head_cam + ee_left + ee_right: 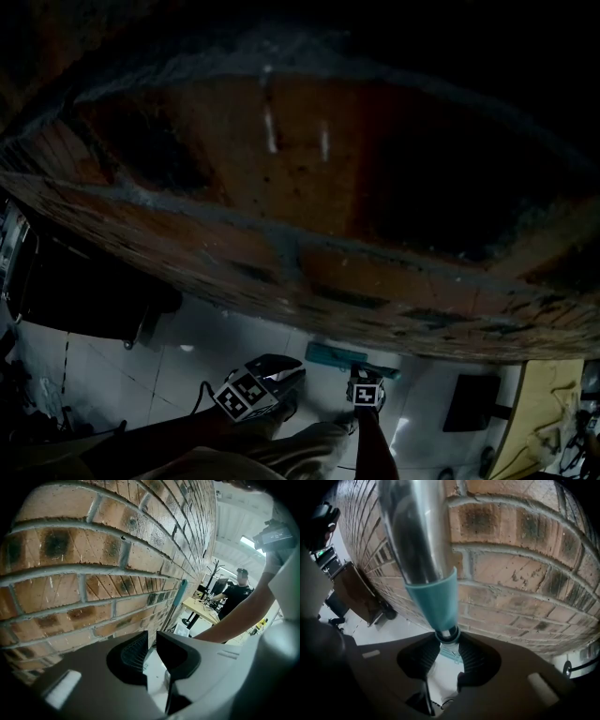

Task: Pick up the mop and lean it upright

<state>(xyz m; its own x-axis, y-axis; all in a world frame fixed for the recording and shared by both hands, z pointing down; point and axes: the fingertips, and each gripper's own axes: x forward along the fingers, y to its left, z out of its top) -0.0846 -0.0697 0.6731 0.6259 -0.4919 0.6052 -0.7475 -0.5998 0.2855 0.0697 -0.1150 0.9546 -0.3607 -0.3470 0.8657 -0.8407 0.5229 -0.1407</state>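
The mop's silver pole (415, 531) with a teal collar (436, 602) rises close in front of the brick wall (520, 564). My right gripper (448, 644) is shut on the pole just below the collar. In the dark head view the teal mop head (342, 357) lies on the pale floor at the foot of the wall, with the right gripper (362, 373) just above it. My left gripper (281, 373) hangs to its left, apart from the mop. In the left gripper view the left gripper (152, 648) has its jaws nearly together with nothing between them, and the mop's teal grip (182, 590) stands by the wall.
The brick wall (309, 178) fills most of the head view. A dark cabinet (84, 291) stands at the left, a yellowish table (544, 412) at the right. A person's arm (234, 620) crosses the left gripper view, and another person (239, 592) stands by a desk behind.
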